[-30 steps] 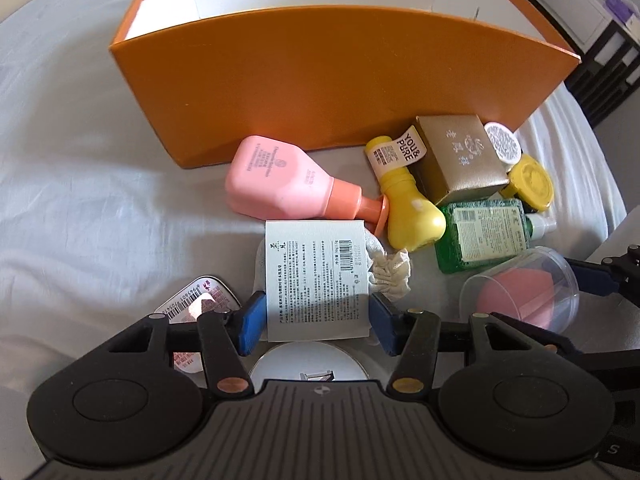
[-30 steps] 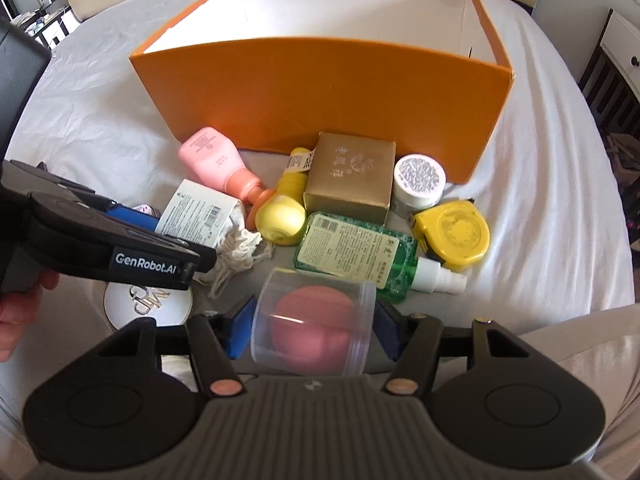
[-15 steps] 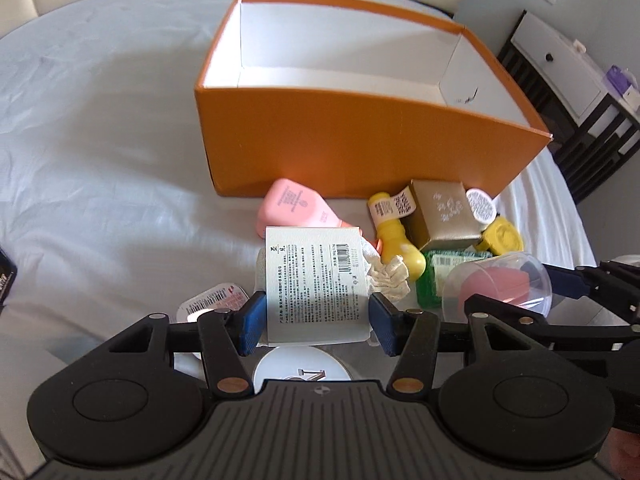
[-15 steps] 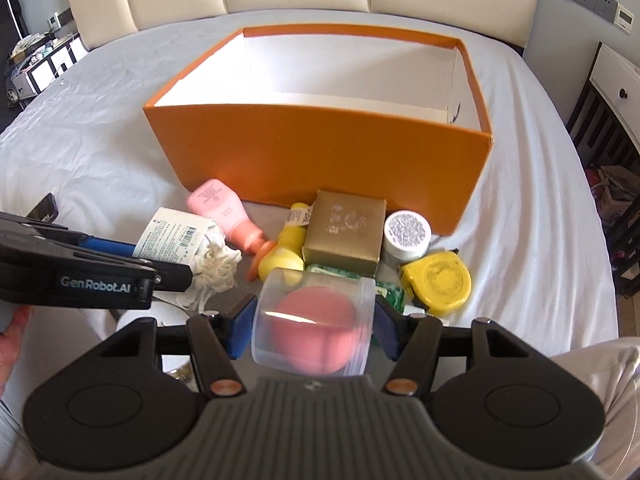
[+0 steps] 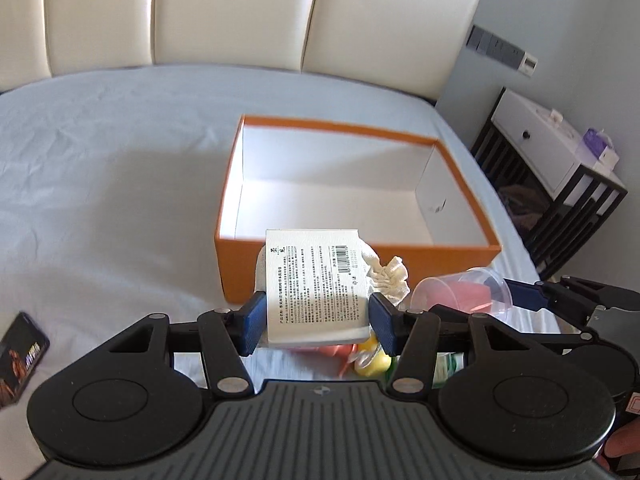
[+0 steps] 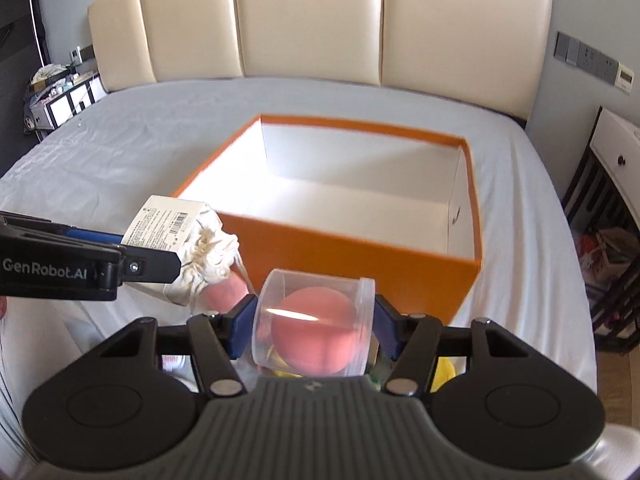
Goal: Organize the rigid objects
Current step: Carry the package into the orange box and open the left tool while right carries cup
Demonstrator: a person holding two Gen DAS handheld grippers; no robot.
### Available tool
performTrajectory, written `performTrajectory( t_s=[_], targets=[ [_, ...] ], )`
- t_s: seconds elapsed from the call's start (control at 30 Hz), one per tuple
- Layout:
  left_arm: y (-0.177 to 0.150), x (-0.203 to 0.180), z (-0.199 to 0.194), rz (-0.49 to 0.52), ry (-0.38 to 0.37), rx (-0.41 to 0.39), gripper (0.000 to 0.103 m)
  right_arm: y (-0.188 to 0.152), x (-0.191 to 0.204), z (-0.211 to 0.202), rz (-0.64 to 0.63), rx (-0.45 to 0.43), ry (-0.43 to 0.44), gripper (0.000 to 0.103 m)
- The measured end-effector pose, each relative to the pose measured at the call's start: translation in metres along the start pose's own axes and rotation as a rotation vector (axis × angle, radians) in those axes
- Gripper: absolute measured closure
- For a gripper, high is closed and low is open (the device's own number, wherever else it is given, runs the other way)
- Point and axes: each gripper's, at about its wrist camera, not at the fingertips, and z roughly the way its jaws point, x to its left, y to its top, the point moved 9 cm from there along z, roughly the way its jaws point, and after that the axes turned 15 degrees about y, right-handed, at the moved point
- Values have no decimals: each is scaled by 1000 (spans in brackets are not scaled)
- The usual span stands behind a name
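Both grippers have risen since a second ago, when they sat low among the clutter; the box, then a tall orange wall ahead, now shows its white inside from above. Nearest in the left view, the left gripper (image 5: 318,322) pinches a white pouch (image 5: 316,284) by its sides between the blue pads (image 5: 254,322), its printed label with a barcode facing the camera and its gathered cloth neck sticking out to the right. Just beside it on the right, the right gripper (image 6: 314,330) clamps a clear cup (image 6: 314,326) lying on its side with a pink ball (image 6: 310,330) inside. Both loads hang in the air short of the box's near wall. Below the left gripper, a yellow bottle (image 5: 374,360) and something pink lie blurred on the bed sheet (image 5: 100,200); what else lies there cannot be made out. A phone (image 5: 20,356) rests on the sheet at far left. Beyond the grippers stands the open box (image 5: 460,250), its near wall orange, its floor bare white. Past it the sheet runs to a cream padded headboard (image 5: 240,12), and a black-and-white nightstand (image 5: 560,168) stands off to the right by the grey wall.
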Motion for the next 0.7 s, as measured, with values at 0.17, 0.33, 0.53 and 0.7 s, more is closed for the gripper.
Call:
performTrajectory(
  t_s=[0.17, 0.33, 0.53, 0.7],
  targets=[
    [32, -2, -2, -13, -10, -61, 40, 34, -1, -1, -39, -63, -12, 42],
    [63, -5, 4, -26, -20, -102, 40, 67, -9, 4, -59, -118, -37, 42],
    [88, -8, 35, -20, 3, -99, 40, 88, -34, 33, -31, -99, -72, 42],
    [82, -15, 73, 37, 6, -14, 40, 79, -52, 67, 25, -8, -63, 42]
  ],
)
